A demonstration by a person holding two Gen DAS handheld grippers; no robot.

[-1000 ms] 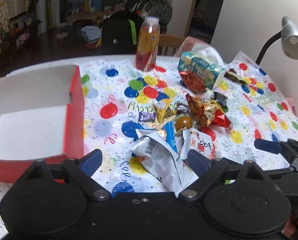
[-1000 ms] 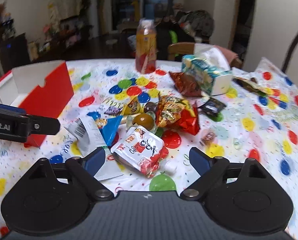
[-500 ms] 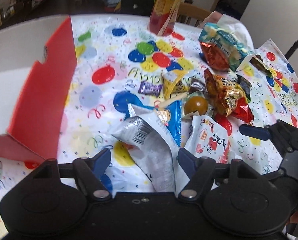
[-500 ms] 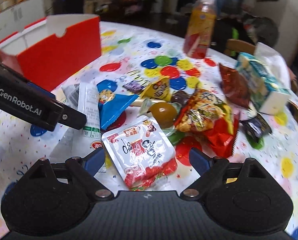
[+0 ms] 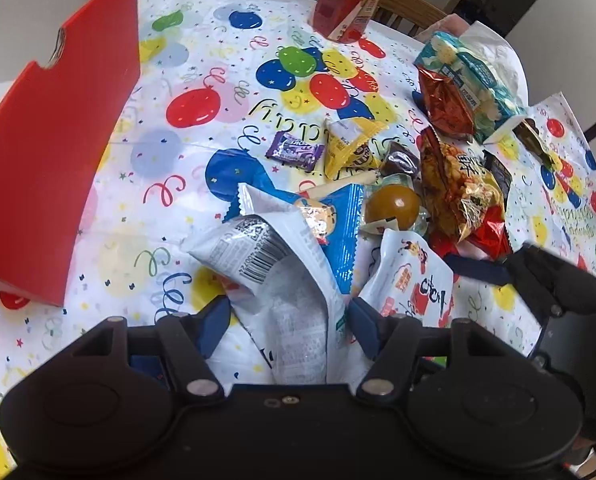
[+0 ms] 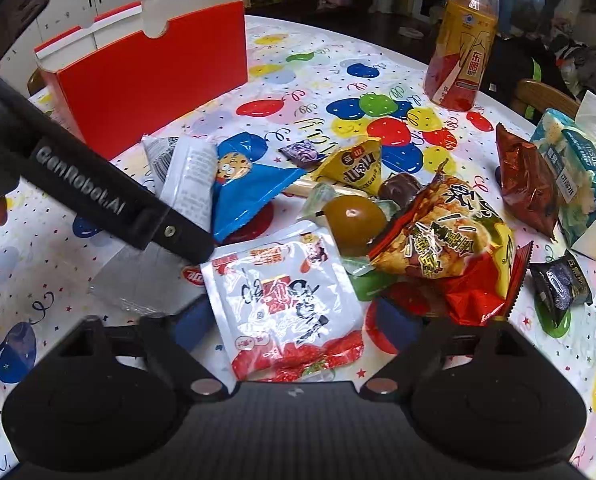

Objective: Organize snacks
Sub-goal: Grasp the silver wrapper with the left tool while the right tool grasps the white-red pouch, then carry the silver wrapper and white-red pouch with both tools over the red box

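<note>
Your left gripper [image 5: 289, 322] is low over the table, tilted down, with its two blue-tipped fingers spread on either side of a white crinkled packet [image 5: 282, 280]. The packet rises between them with a barcode panel facing up. The pads sit just beside its edges, and you cannot tell whether they press it yet. From the right wrist view, this gripper's black arm crosses in from the left, and the words "GenRobot.AI" read along its side.

Your right gripper [image 6: 294, 326] is also low, with its fingers apart around the near end of a clear and red sachet [image 6: 286, 300] that lies flat on the tablecloth [image 6: 317, 68]. The sachet carries black brush-style characters that you cannot read here.

The snacks lie in a loose heap at the middle of the table. A blue packet [image 6: 246, 188] with a cartoon cookie face lies against the white packet. Beyond it sit a small purple wrapper [image 6: 303, 152] and a yellow triangular pack [image 6: 353, 168] with brown lettering. A brown ball-shaped sweet [image 6: 353, 216] touches a gold and red bag [image 6: 445, 236] printed with Chinese characters.

A red cardboard box [image 6: 154, 76] stands open at the far left. A bottle with an orange and red label [image 6: 463, 44] stands upright at the back. A teal tissue pack [image 6: 577, 172] marked "TISSUE" lies at the right.
</note>
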